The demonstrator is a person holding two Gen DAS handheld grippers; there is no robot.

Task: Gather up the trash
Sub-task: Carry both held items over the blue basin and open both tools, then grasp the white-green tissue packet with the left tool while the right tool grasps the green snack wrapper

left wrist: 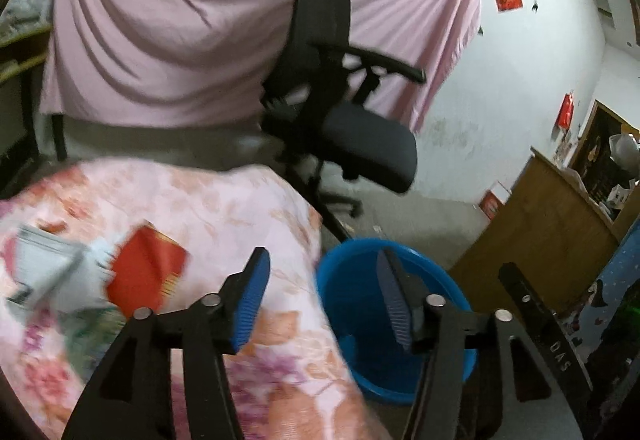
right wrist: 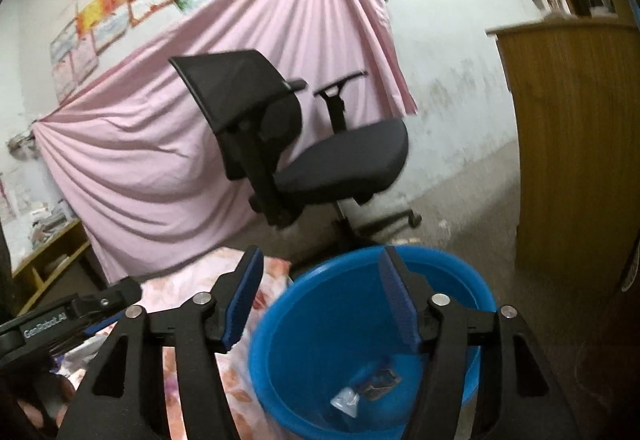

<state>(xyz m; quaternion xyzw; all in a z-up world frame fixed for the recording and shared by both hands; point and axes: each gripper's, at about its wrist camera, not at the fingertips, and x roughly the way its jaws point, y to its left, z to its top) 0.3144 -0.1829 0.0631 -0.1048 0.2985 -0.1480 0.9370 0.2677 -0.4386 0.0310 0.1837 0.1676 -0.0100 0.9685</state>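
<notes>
A blue bucket (left wrist: 348,292) stands on the floor against the edge of a flowered bedspread (left wrist: 208,207). In the right wrist view a clear wrapper and a dark wrapper (right wrist: 366,388) lie at the bottom of the bucket (right wrist: 312,340). On the bedspread rest a red packet (left wrist: 144,272) and a blurred grey-white wrapper (left wrist: 48,272). My left gripper (left wrist: 322,256) is open and holds nothing, spanning the bed's edge and the bucket's near rim. My right gripper (right wrist: 320,254) is open over the bucket's mouth, with nothing between its pads. The left gripper's body (right wrist: 60,320) shows at lower left.
A black office chair (left wrist: 352,135) stands behind the bucket, in front of a hung pink sheet (left wrist: 168,19). A wooden cabinet (left wrist: 540,224) stands to the right on the bare concrete floor (left wrist: 420,215). A low wooden shelf (right wrist: 48,264) sits at the left wall.
</notes>
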